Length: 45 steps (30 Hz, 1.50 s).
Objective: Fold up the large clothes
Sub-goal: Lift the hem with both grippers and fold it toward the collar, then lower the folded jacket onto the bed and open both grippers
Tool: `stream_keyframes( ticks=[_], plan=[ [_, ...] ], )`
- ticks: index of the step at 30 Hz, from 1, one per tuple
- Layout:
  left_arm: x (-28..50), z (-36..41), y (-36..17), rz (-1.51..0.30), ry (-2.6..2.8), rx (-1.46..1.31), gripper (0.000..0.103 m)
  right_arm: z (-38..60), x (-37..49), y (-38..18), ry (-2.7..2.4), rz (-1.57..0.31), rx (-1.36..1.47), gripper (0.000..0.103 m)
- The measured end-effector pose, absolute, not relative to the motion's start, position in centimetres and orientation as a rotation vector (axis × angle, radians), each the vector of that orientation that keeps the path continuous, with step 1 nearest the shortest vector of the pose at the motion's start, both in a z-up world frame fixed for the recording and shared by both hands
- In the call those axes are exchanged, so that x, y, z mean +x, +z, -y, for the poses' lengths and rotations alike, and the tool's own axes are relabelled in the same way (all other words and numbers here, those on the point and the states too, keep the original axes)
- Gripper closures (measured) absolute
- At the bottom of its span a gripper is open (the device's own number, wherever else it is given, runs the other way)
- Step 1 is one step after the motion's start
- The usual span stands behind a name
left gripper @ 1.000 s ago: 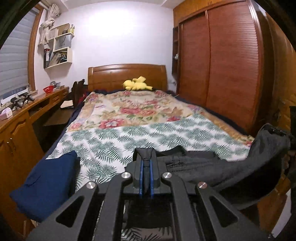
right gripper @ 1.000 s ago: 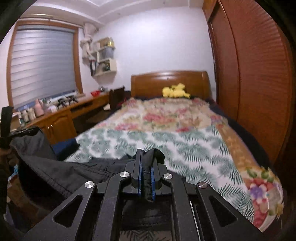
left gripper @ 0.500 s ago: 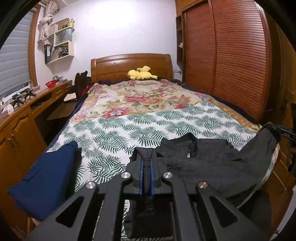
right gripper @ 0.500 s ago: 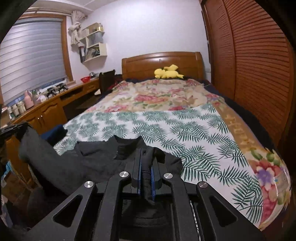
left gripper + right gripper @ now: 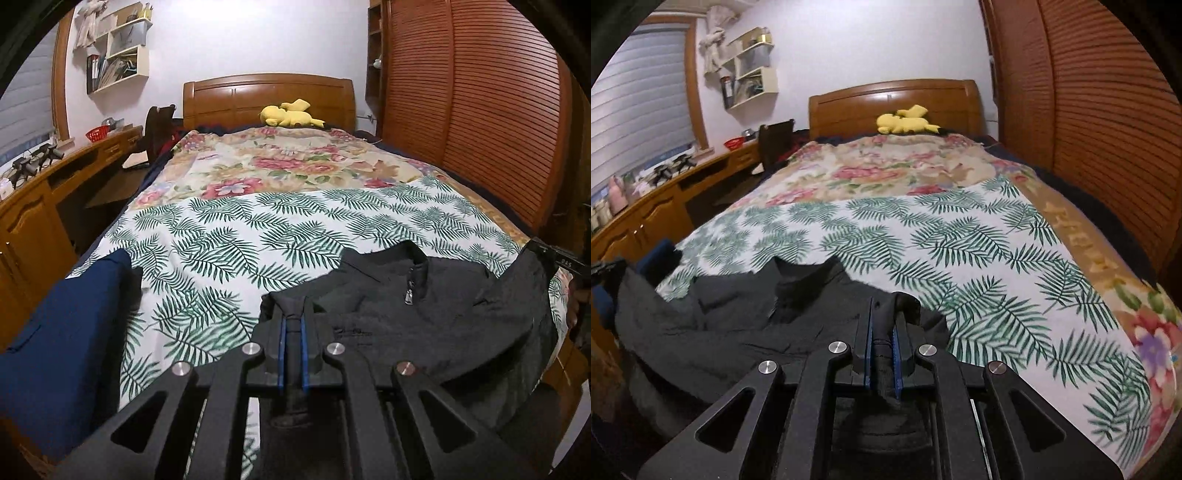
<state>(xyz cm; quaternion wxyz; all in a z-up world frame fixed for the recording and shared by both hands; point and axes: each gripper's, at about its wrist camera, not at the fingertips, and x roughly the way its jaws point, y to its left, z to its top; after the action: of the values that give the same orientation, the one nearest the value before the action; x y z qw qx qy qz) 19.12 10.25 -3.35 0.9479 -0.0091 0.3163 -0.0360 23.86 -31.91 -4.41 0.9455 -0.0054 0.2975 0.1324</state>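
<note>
Lying at the far left of the near bed edge is a folded navy garment (image 5: 62,350), apart from the dark grey zip-neck jacket (image 5: 424,317) spread across the foot of the palm-leaf bedspread (image 5: 258,236). The left gripper (image 5: 291,332) is clamped on a pinch of the jacket's fabric at its left end, and the right gripper (image 5: 882,332) is likewise closed on fabric at its right end. The jacket's long axis runs left to right along the bed's near edge, its collar and zip pull (image 5: 409,295) pointing far, toward the headboard (image 5: 269,92). Much of its lower body appears to hang off the near edge, so releasing now could let its weight drag it floorward, and uneven tension between the grips could set wrinkles into the fold.
</note>
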Motion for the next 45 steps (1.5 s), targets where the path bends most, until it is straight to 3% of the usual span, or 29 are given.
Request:
stream_keyframes(
  ticks=[12,15,18,21,23,26,32,45],
  plan=[
    [22.4,-11.0,-6.9,-0.729,-0.063,0.016,0.098,30.5,28.9,-9.5,0.196,-0.719,-0.101,0.097],
    [22.3,-11.3,-7.9,-0.759,-0.081,0.006,0.095,30.5,28.3,-9.8,0.203,-0.719,-0.118,0.092],
    [21.8,-11.7,-8.5,-0.78,-0.09,-0.002,0.09,30.0,27.2,-9.3,0.198,-0.704,-0.176,0.085],
    [21.1,-12.5,-8.7,-0.791,-0.089,-0.017,0.083,29.2,25.8,-8.6,0.163,-0.67,-0.263,0.073],
    [20.5,-13.4,-8.6,-0.786,-0.075,-0.036,0.08,29.0,25.0,-7.9,0.143,-0.639,-0.29,0.06],
    [19.6,-14.3,-8.1,-0.78,-0.069,-0.059,0.075,29.0,24.2,-6.6,0.141,-0.61,-0.277,0.052],
    [17.7,-14.3,-6.6,-0.736,-0.079,-0.059,0.07,25.3,22.5,-4.8,0.299,-0.59,-0.258,0.05],
    [17.3,-10.7,-7.1,-0.676,-0.17,-0.08,0.07,13.9,25.5,-6.8,0.555,-0.667,-0.308,0.05]
  ],
)
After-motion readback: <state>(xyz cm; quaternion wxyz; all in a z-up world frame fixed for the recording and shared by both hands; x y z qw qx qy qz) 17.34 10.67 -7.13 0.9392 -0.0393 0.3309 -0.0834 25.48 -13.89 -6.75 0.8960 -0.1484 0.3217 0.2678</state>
